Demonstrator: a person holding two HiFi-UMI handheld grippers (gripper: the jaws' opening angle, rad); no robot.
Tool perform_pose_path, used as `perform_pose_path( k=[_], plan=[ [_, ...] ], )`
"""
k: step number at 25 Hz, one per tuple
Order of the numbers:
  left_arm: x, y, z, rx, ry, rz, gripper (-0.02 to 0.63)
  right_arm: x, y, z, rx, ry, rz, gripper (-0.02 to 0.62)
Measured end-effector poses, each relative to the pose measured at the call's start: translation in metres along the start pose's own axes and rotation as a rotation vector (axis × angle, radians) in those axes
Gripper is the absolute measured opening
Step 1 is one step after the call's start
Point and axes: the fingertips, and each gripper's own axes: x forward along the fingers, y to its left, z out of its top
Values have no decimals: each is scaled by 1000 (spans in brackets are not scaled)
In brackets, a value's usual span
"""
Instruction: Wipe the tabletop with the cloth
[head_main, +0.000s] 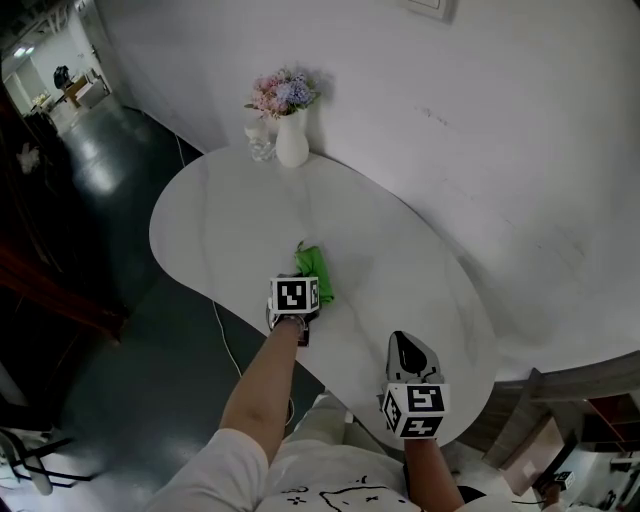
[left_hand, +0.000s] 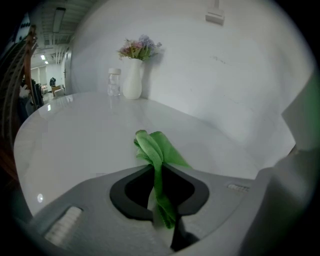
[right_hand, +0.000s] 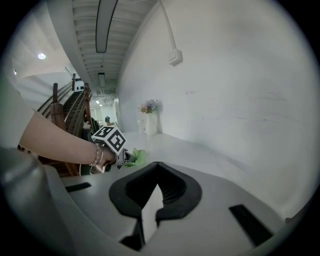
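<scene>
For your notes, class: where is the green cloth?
In the head view, the crumpled green cloth is pinched in the left tool, by the white tabletop's near edge.

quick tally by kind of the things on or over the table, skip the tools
green cloth: 1
white vase: 1
flower bunch: 1
clear bottle: 1
total: 4

No text, label, brand, number or sign can be read in any view.
</scene>
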Motion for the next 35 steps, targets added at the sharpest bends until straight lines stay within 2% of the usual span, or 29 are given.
perform_pose_path(
  k=[6, 12, 21, 27, 31, 35],
  plan=[
    [-27, 21, -25, -41, -12, 31, 58, -12, 11, 3, 23, -34, 13, -2],
    [-55, 45, -50, -131, -27, 29, 60, -22, 28, 10, 19, -70, 29, -2],
    [-83, 66, -75, -145, -53, 22, 60, -29, 49, 12, -9, -86, 45, -2],
    [-94, 82, -84, -181, -63, -54, 60, -10, 56, 18, -7, -79, 43, -2],
    [-99, 88, -88, -240, 3, -128, 58, 9, 66, 34, -21, -95, 33, -2],
    [-103, 84, -69, -187, 52, -189, 58, 30, 66, 43, -7, -88, -7, -2]
  ],
)
